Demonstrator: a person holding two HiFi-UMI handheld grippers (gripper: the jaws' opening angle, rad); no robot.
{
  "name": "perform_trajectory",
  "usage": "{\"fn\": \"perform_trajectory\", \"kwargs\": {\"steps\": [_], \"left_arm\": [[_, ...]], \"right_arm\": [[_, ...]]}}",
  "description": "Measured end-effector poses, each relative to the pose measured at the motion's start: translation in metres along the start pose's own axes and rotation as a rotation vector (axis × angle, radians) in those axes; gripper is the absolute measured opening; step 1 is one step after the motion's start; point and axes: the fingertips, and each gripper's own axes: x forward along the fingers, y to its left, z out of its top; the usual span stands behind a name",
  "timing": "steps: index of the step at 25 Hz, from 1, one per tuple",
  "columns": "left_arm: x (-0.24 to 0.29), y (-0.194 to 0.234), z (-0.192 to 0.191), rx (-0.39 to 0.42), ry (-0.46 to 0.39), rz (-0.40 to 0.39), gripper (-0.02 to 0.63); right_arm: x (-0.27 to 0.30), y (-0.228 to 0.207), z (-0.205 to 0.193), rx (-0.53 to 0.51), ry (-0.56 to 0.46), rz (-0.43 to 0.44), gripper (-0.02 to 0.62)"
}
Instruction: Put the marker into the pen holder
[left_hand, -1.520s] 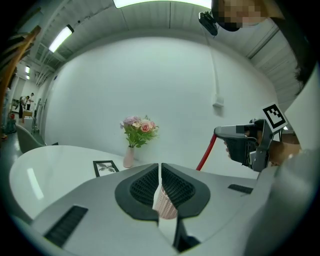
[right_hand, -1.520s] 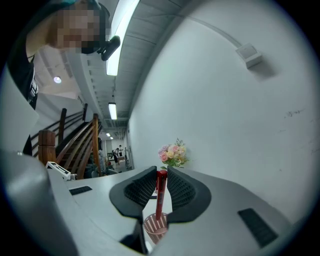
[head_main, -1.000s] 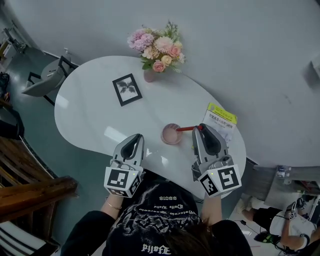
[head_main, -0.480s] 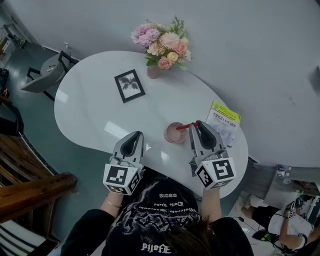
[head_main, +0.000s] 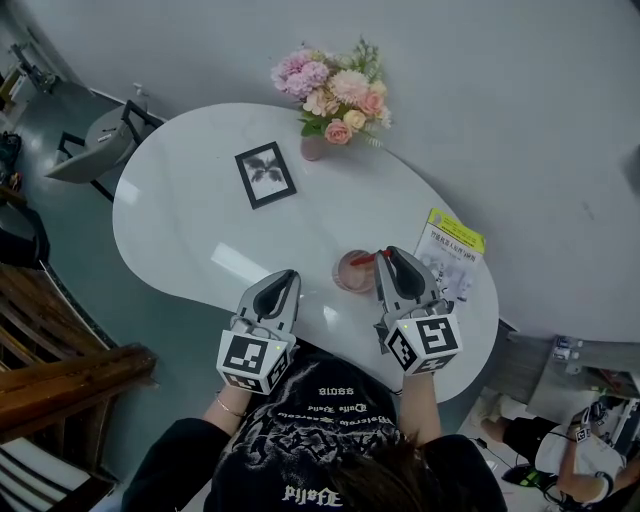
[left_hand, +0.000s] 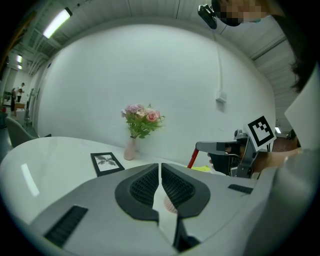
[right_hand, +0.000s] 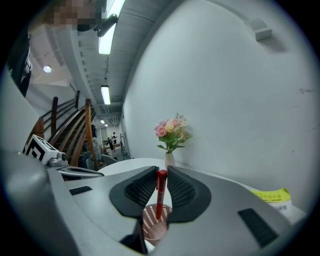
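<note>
One step in hand, seemingly: insertion. Over white worktop (head_main: 200, 220), left gripper (head_main: 290, 277) at 8 o'clock of pink pen holder (head_main: 350, 274), jaws closed on nothing. Right gripper (head_main: 390, 254) at 4 o'clock, clamping red marker (right_hand: 160, 194) upright over holder's mouth. Next: lower straight, then release.

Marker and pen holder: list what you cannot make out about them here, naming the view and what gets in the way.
1. Tip of the marker, right gripper view: its lower end overlaps the pen holder, so whether it has passed the rim is unclear.
2. Rest of the marker, head view: the right gripper covers most of it.
3. The pen holder, left gripper view: the fingers of the left gripper hide all but a sliver.
</note>
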Motion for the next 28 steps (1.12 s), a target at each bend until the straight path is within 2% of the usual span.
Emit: {"fn": "perform_trajectory", "kwargs": {"steps": [28], "left_arm": [[0.011, 0.005, -0.010, 0.046, 0.046, -0.022, 0.035]], "right_arm": [[0.023, -0.001, -0.050, 0.040, 0.117, -0.004, 0.089]]}}
